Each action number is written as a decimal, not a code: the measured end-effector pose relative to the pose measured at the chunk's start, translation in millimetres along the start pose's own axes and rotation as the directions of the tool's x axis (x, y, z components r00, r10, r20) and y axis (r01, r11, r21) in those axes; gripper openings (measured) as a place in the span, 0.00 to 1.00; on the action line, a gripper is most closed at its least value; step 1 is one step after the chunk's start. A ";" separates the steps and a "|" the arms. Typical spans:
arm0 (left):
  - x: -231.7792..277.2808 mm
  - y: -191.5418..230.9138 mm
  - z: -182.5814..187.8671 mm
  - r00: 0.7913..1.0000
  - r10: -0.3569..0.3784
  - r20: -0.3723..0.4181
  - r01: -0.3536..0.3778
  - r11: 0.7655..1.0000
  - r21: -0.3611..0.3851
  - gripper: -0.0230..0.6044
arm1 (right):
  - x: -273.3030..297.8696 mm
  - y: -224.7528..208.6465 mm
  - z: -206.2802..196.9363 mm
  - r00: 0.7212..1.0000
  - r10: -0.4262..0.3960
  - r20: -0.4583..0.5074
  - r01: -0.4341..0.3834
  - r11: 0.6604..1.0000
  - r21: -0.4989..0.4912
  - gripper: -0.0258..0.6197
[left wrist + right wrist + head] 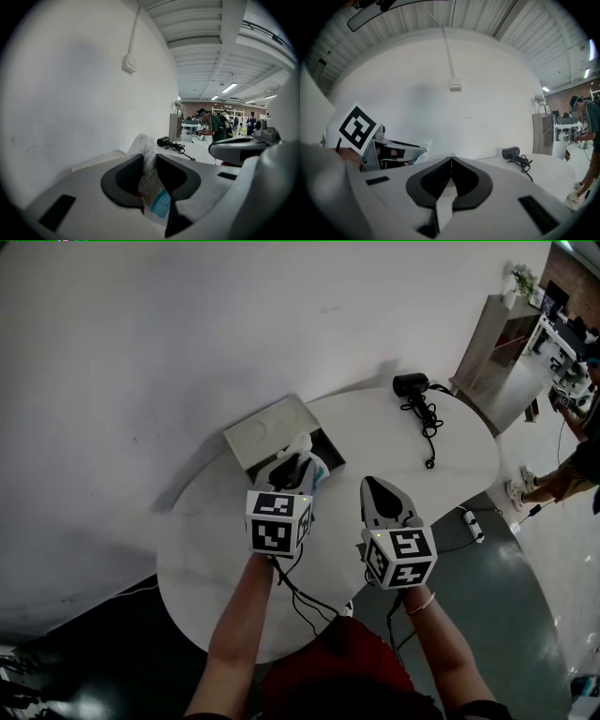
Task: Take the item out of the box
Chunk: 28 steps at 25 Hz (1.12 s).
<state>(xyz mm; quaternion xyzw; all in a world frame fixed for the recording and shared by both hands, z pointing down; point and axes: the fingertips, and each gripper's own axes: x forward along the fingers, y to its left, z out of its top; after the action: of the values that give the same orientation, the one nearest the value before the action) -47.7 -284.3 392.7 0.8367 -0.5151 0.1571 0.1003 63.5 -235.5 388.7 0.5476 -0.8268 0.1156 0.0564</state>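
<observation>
White tools (298, 463), marker cubes (278, 521), black cables (302, 601), wristband (424, 601)

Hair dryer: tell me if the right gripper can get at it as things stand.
Probably yes: the right gripper is shut and empty, and only bare table lies between it and the hair dryer.

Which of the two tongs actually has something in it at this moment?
The left tongs: they pinch a crinkled clear packet with a blue label. The right tongs are closed on nothing.
</observation>
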 end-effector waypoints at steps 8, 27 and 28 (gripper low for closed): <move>-33.8 -7.3 4.0 0.999 -0.001 0.044 0.001 1.000 0.001 0.22 | -17.1 11.6 7.3 1.000 -0.014 0.020 0.014 1.000 -0.003 0.06; -99.4 -3.3 -3.1 0.992 -0.005 0.130 0.003 1.000 0.008 0.22 | -41.0 46.5 10.0 0.999 -0.026 0.043 0.027 0.999 -0.024 0.06; -102.1 -2.5 -3.8 0.991 -0.005 0.134 0.004 1.000 0.007 0.22 | -41.9 48.5 10.6 0.999 -0.027 0.045 0.028 0.999 -0.026 0.06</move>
<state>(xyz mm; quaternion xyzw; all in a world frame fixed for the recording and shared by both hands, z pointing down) -88.9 -197.2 358.8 0.8467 -0.5183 0.1020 0.0629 35.8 -182.7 363.0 0.5606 -0.8217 0.0917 0.0467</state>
